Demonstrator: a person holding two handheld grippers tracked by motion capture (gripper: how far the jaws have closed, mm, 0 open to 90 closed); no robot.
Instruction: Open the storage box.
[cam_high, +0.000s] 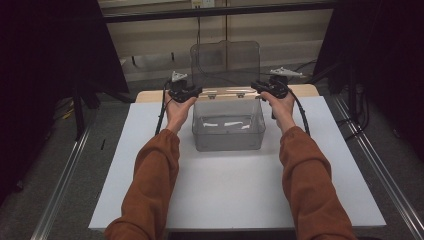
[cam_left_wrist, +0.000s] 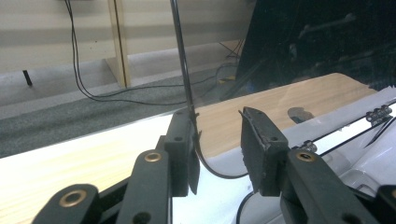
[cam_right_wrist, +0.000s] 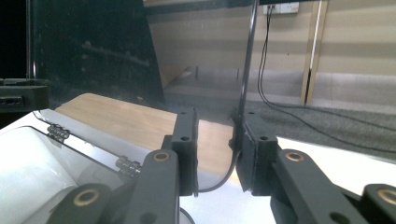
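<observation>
A clear plastic box (cam_high: 228, 140) stands on the white board, its hinged lid (cam_high: 226, 62) raised upright at the back. My left gripper (cam_high: 198, 91) is at the lid's lower left corner and my right gripper (cam_high: 256, 86) at its lower right corner. In the left gripper view the lid's edge (cam_left_wrist: 180, 56) runs down against the left finger (cam_left_wrist: 181, 140), while the other finger stands clear of it; the gripper (cam_left_wrist: 218, 119) is open. In the right gripper view the lid's edge (cam_right_wrist: 247, 56) lies against the right finger (cam_right_wrist: 254, 144), and a gap shows across that gripper (cam_right_wrist: 215, 116).
The white board (cam_high: 225, 195) covers a wooden table (cam_high: 150, 95), whose far edge lies just behind the box. Pale streaks (cam_high: 225, 124) show on the box's bottom. Metal rails (cam_high: 65, 175) run along the floor on both sides. Cables hang on the far wall.
</observation>
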